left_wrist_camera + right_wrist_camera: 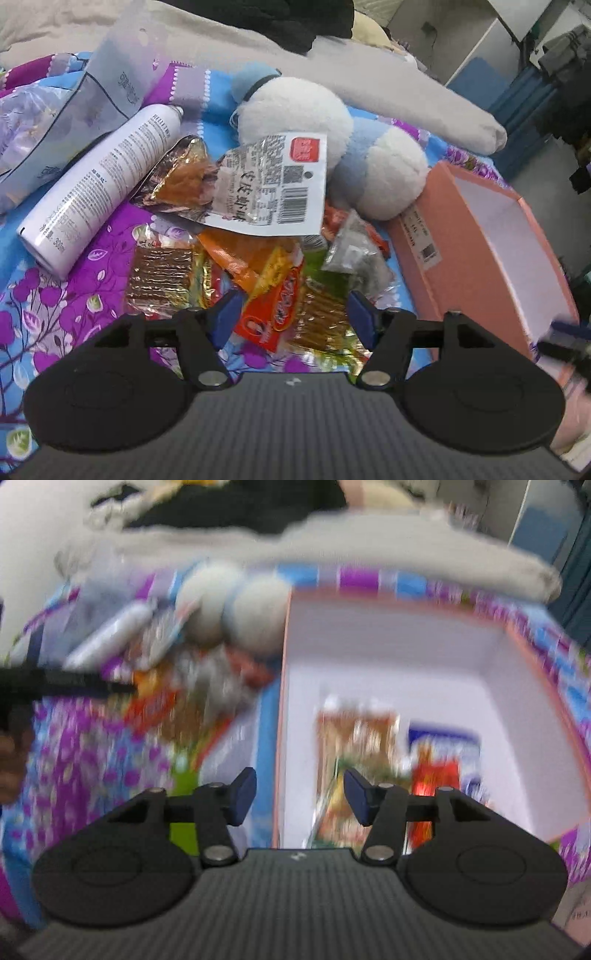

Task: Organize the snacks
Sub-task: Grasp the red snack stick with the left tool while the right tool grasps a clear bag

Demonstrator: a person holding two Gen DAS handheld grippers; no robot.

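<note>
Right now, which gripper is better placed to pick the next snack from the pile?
Left. The left gripper hangs open directly over the orange snack packet in the pile, while the right gripper is open over the pink cardboard box.

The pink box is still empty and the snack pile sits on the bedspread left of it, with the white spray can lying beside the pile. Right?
Not quite: the pink box already holds snack packets, as the right wrist view shows. The snack pile and the lying spray can are as you say.
</note>
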